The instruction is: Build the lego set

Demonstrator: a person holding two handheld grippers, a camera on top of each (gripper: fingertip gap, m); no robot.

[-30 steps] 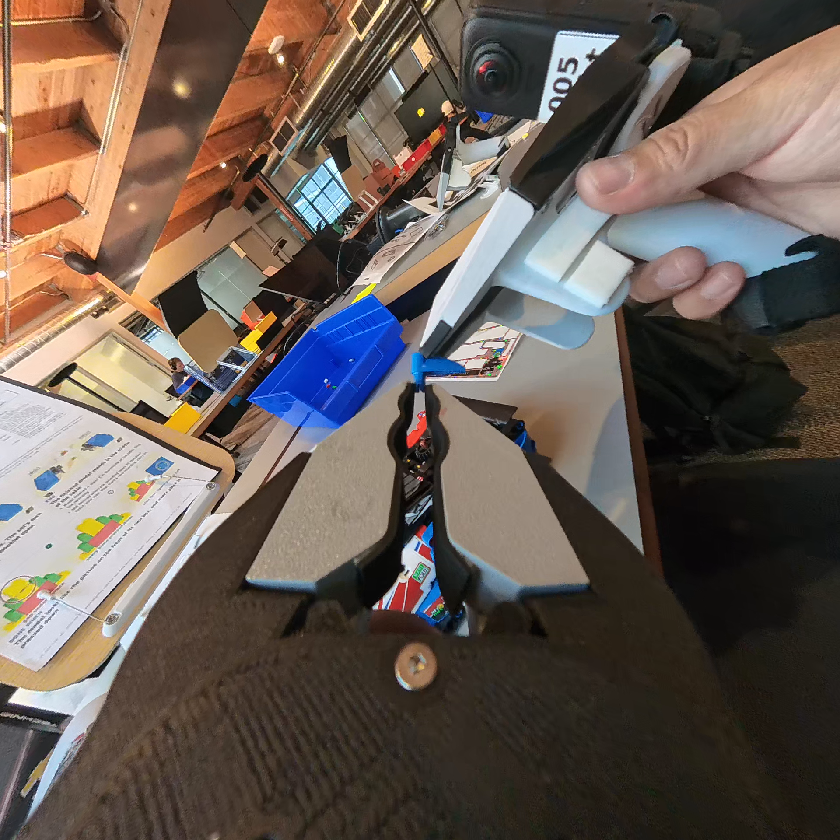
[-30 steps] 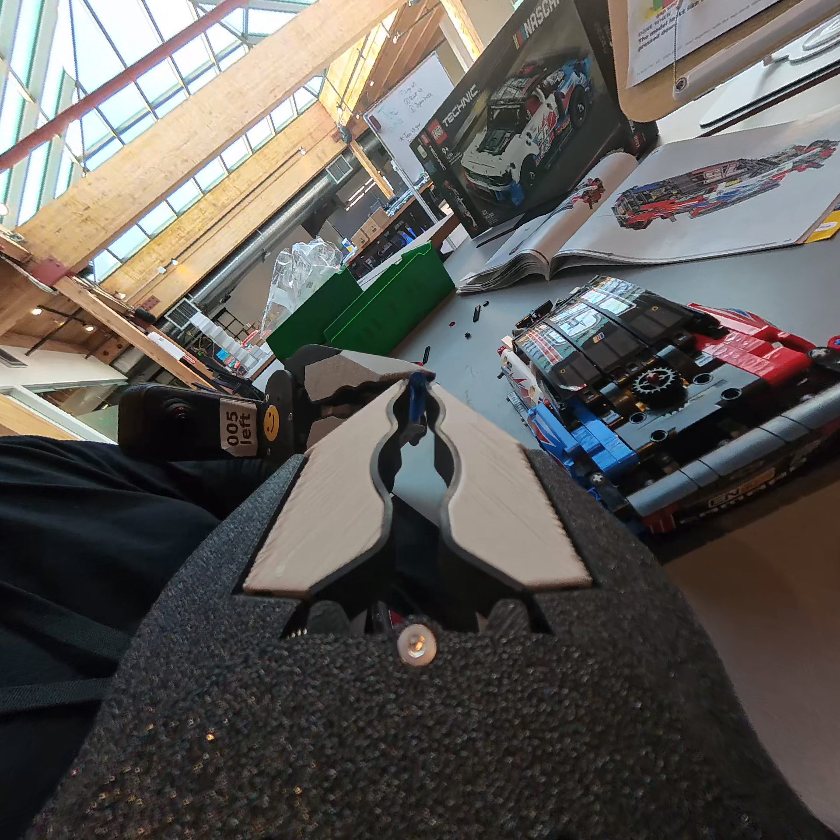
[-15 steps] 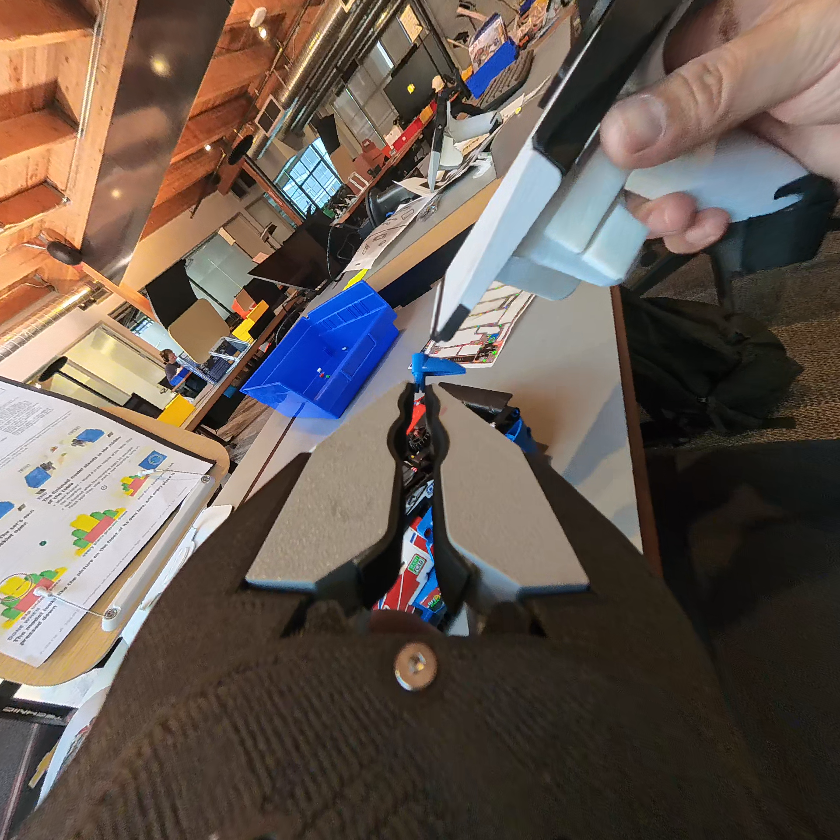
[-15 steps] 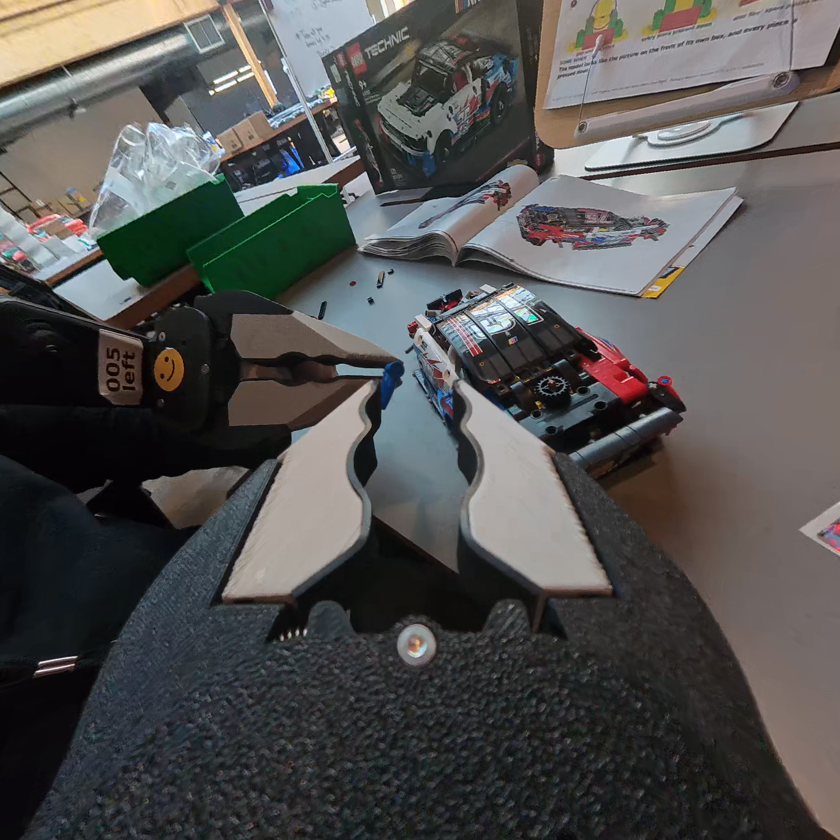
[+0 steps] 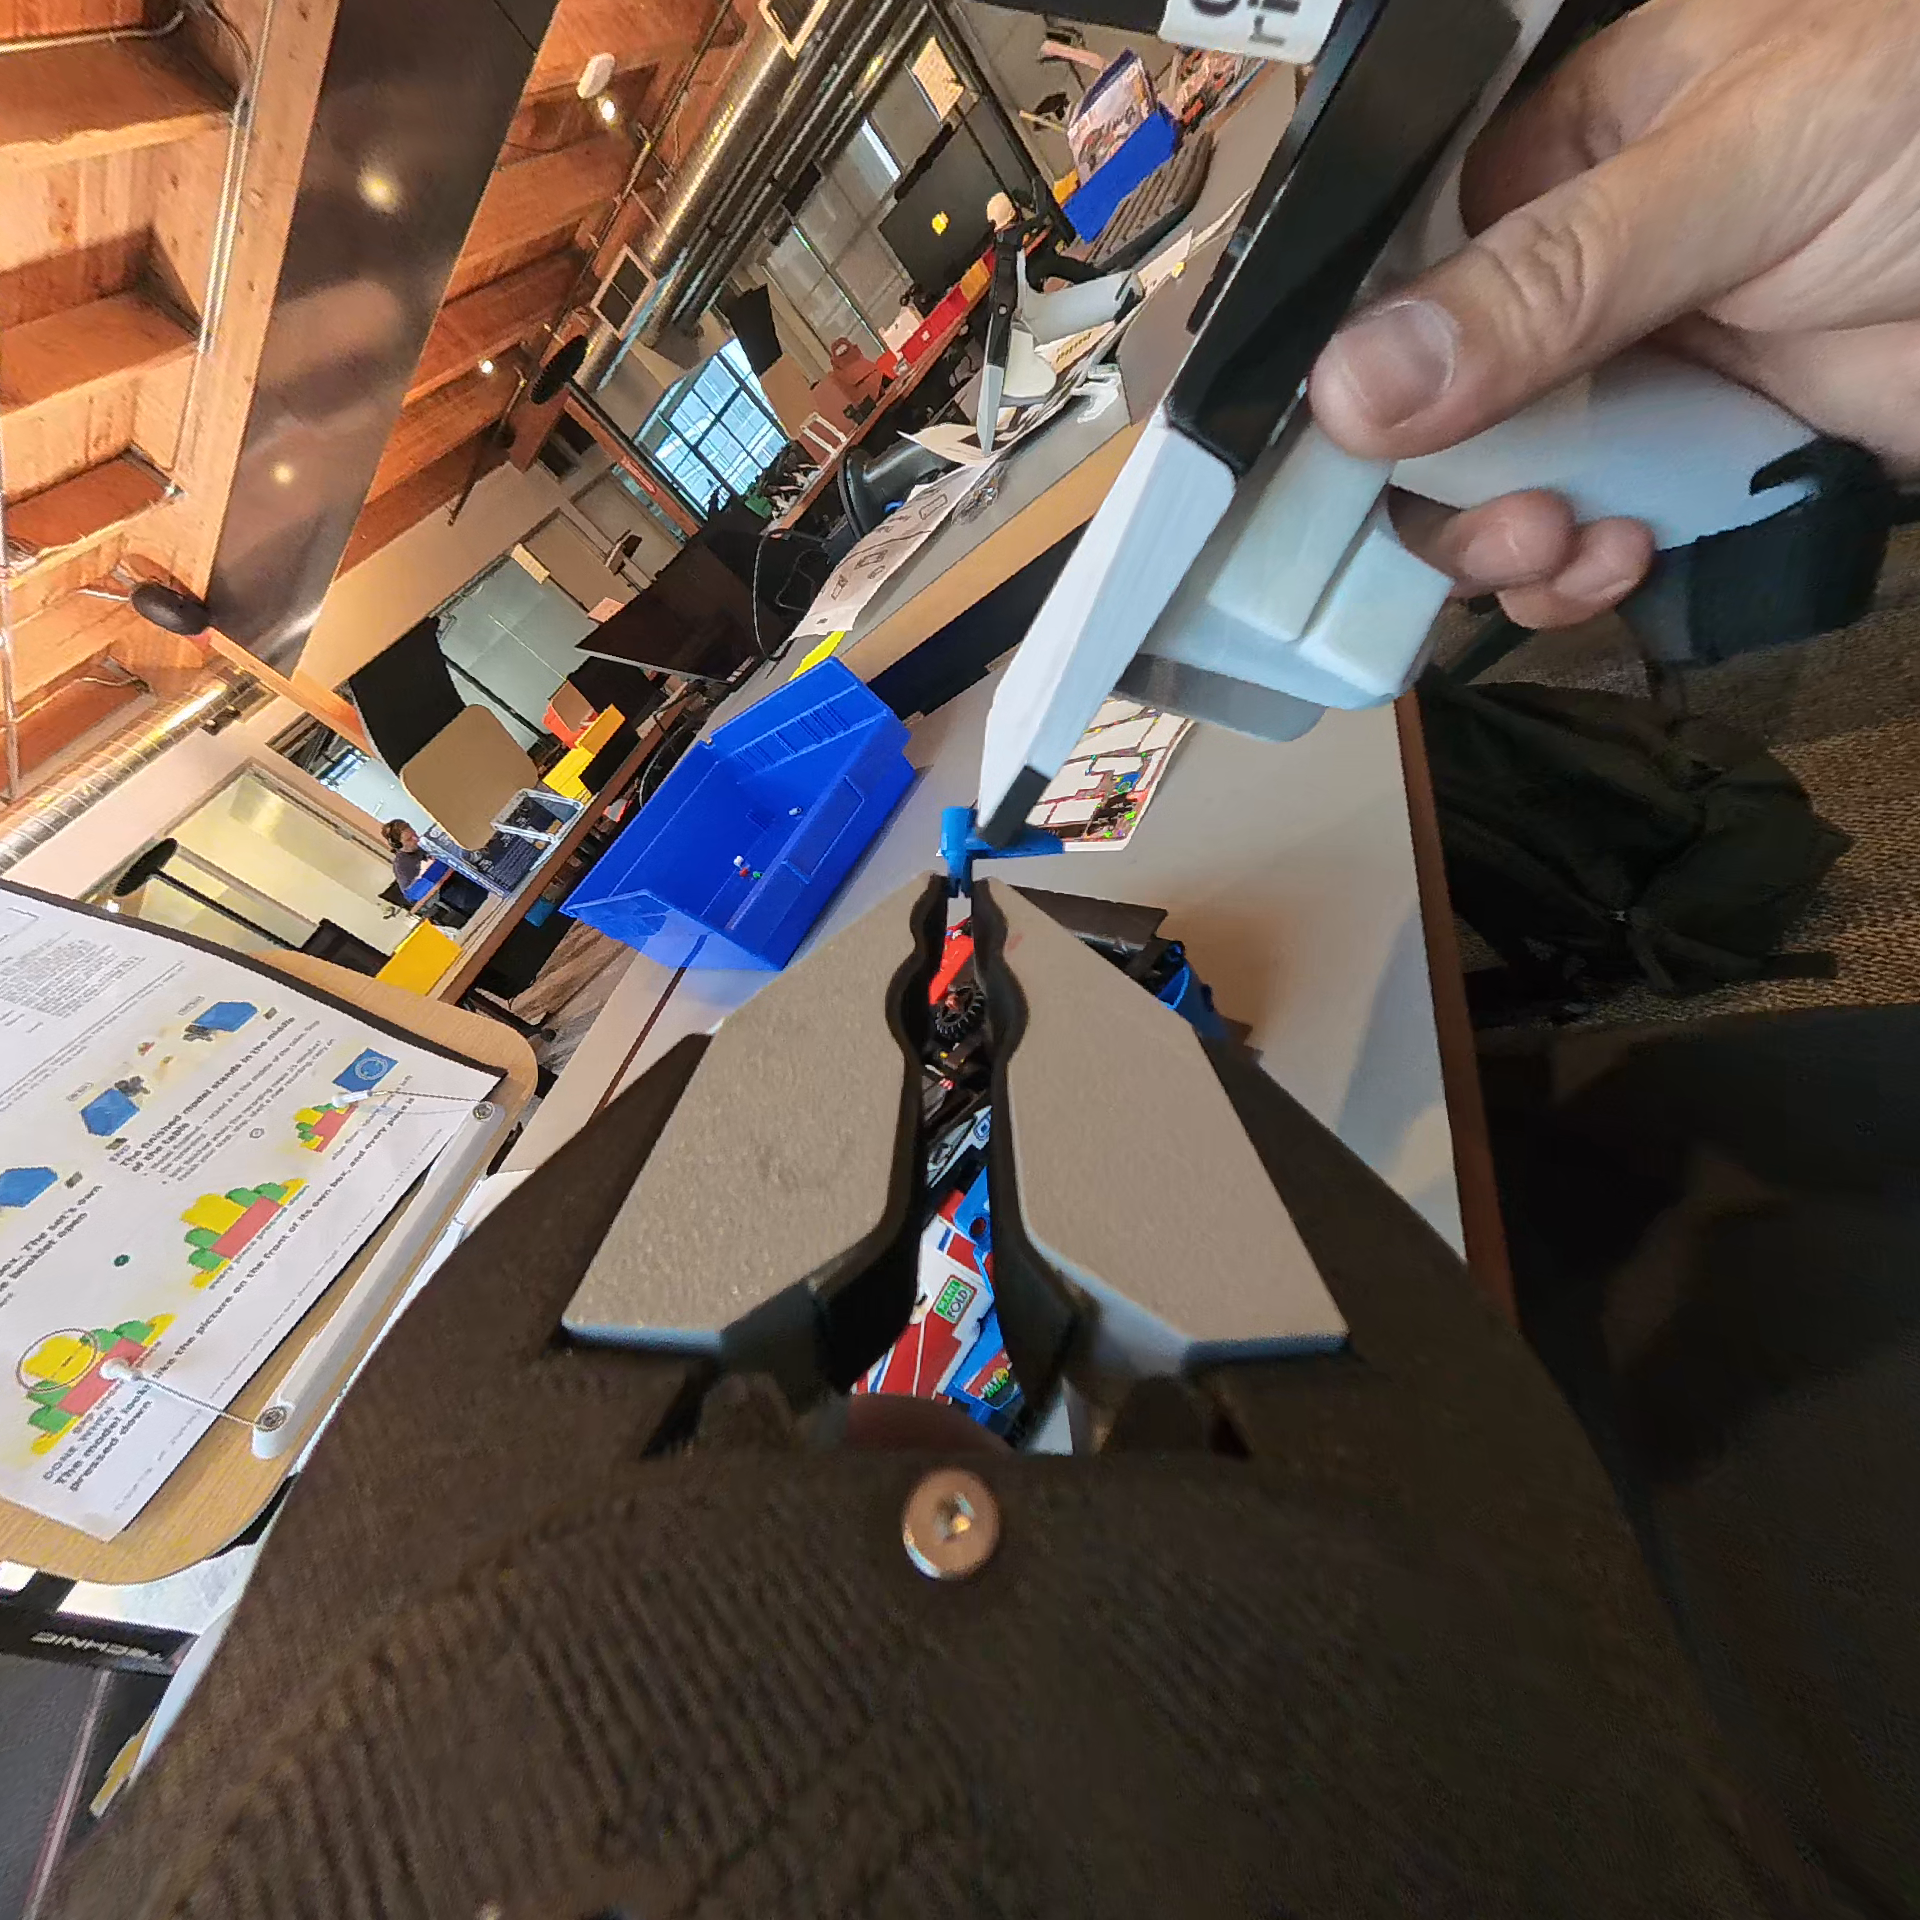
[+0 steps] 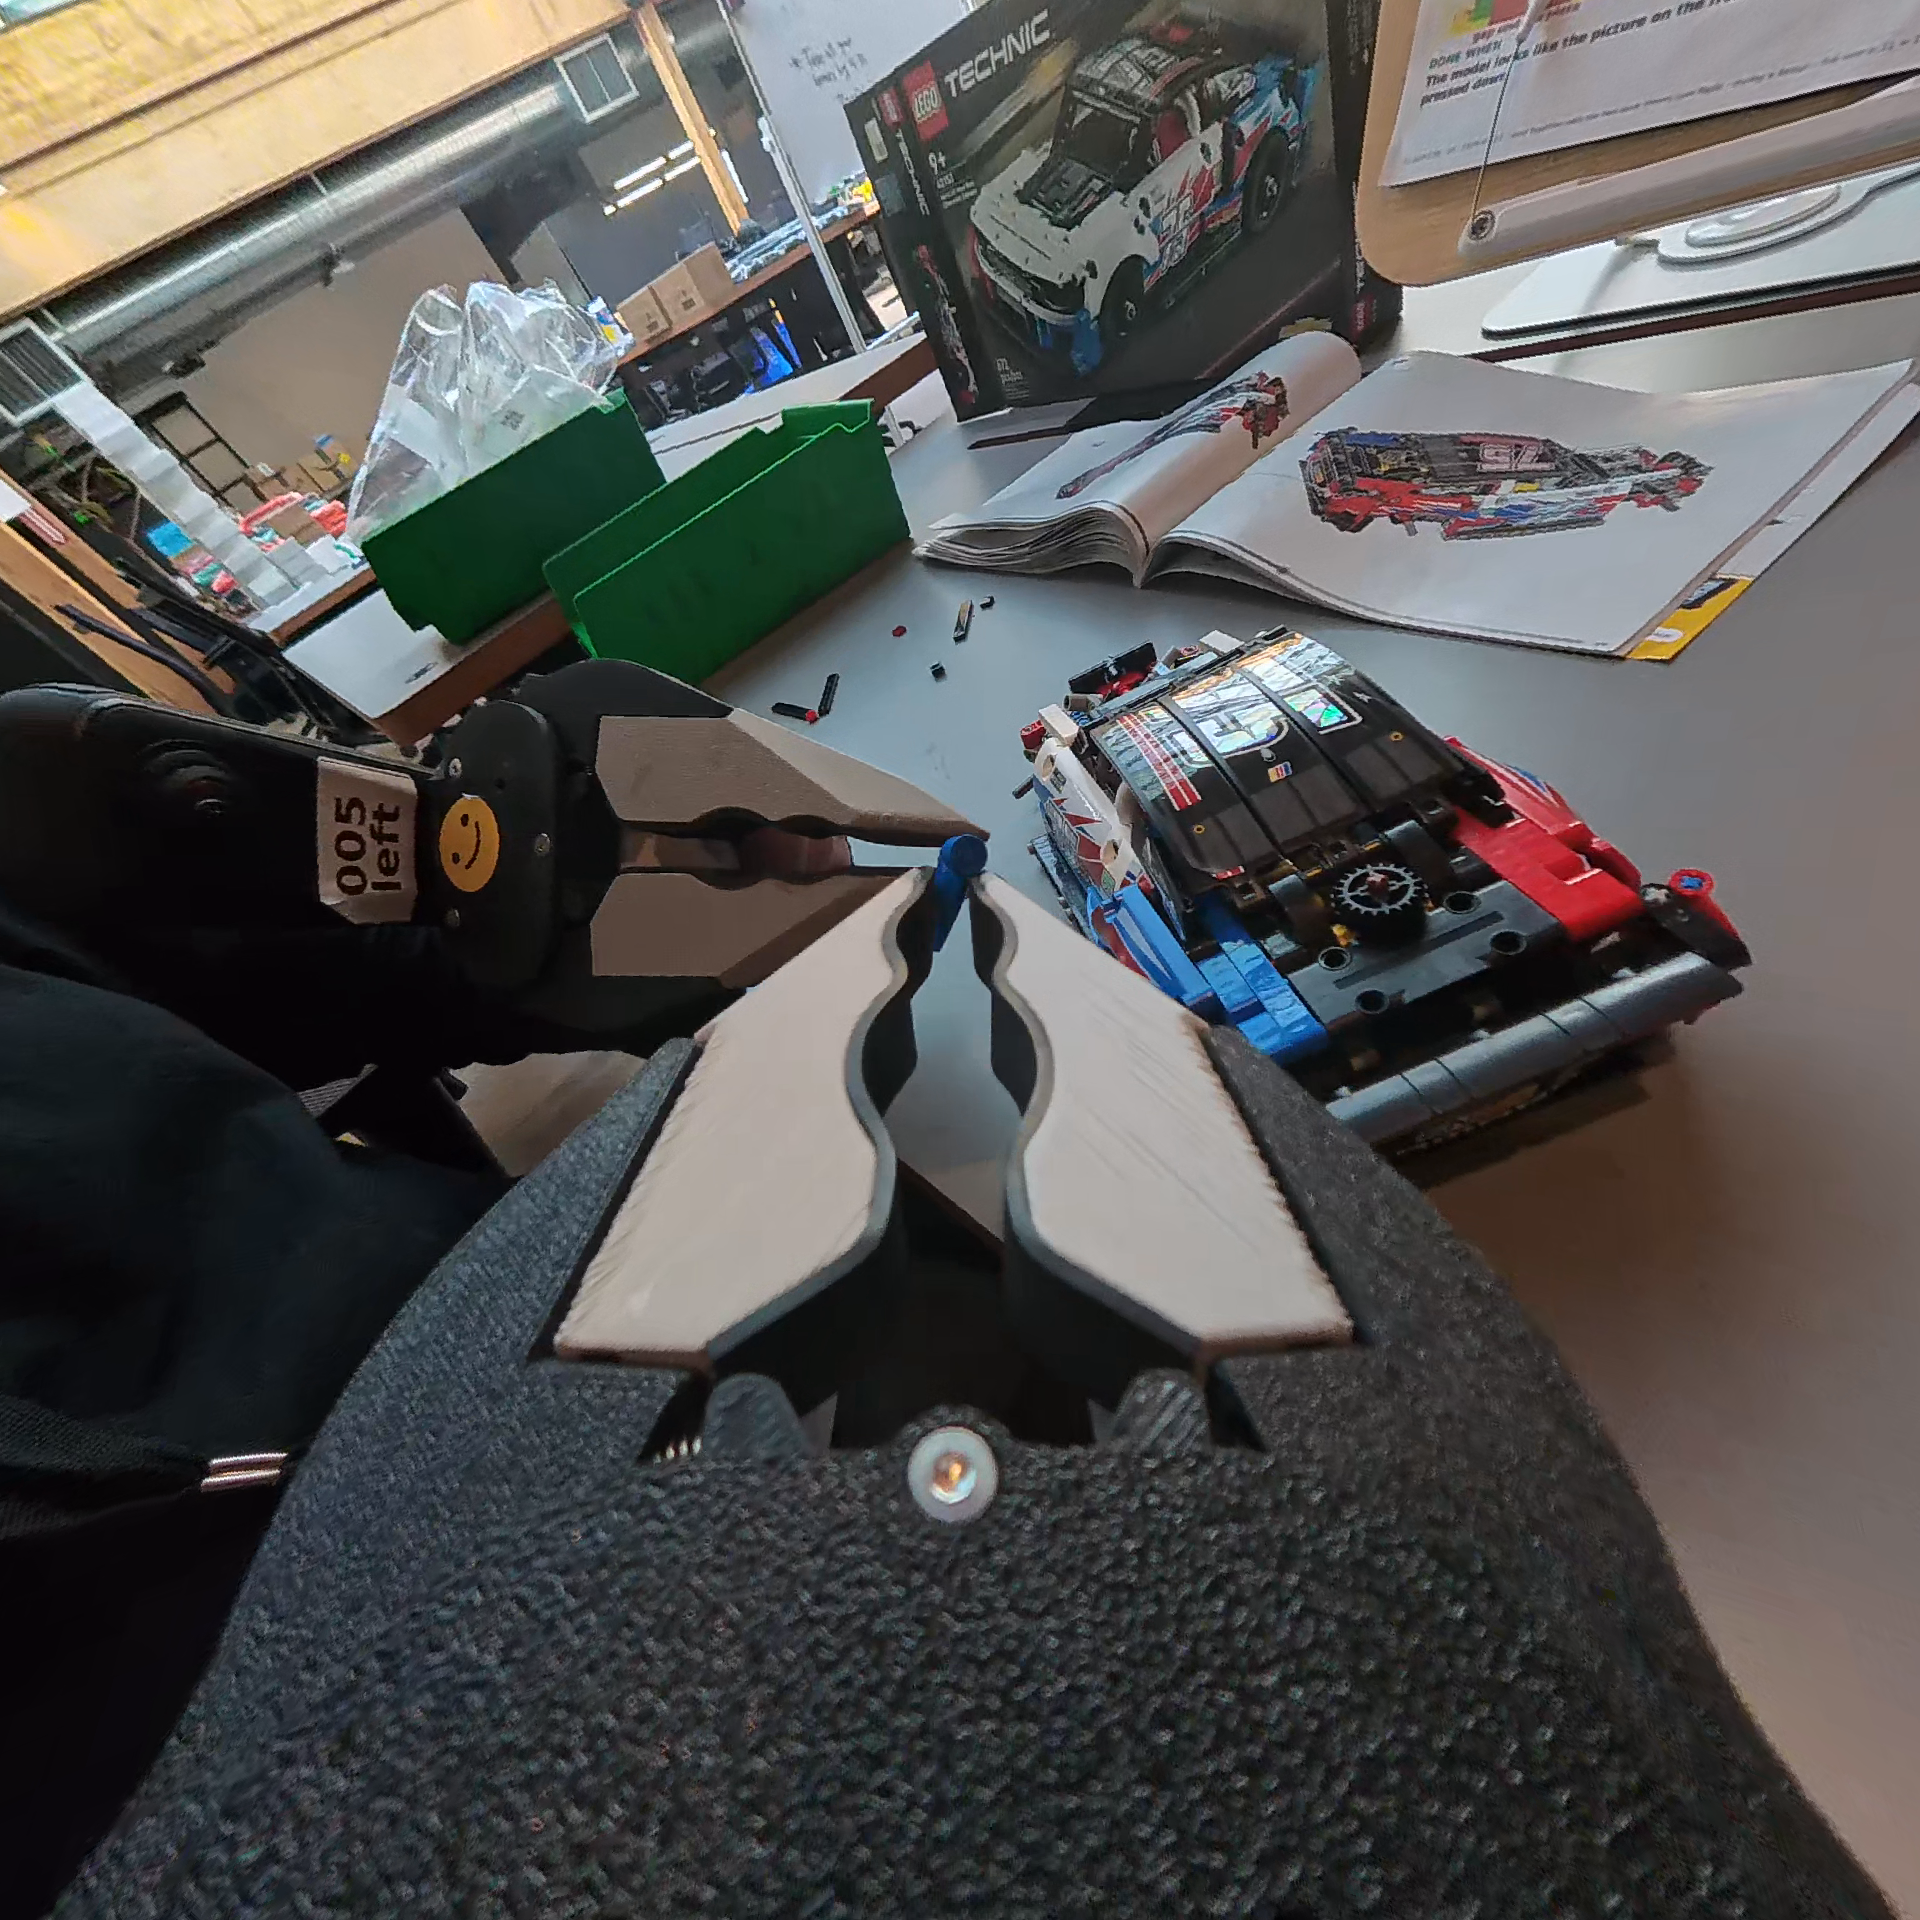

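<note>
A small blue lego piece (image 5: 961, 847) sits between both grippers, held above the table. My left gripper (image 5: 961, 888) is shut on it at the fingertips. My right gripper (image 6: 948, 883) has its tips closed around the same blue piece (image 6: 945, 909). In the left wrist view the right gripper (image 5: 1008, 821) comes down from the upper right in a hand (image 5: 1662, 260). In the right wrist view the left gripper (image 6: 940, 857) comes in from the left. The half-built lego car (image 6: 1351, 831) stands on the grey table (image 6: 1714, 1195), just right of the grippers. It shows through my left finger gap (image 5: 951, 1320).
Two green bins (image 6: 727, 551) and a bag of parts stand at the back left. An open instruction book (image 6: 1455, 499) and the set's box (image 6: 1122, 187) lie behind the car. Loose small pieces (image 6: 821, 696) lie near the bins. A blue bin (image 5: 748, 831), a sticker sheet (image 5: 1112, 779) and a clipboard (image 5: 208, 1195) are nearby. Only a small space, under 4 cm, lies between the two pairs of fingers.
My right gripper, open beside the blue piece half a second ago, has closed on it again. Its view has tilted down toward the table. My left gripper stays shut on the piece.
</note>
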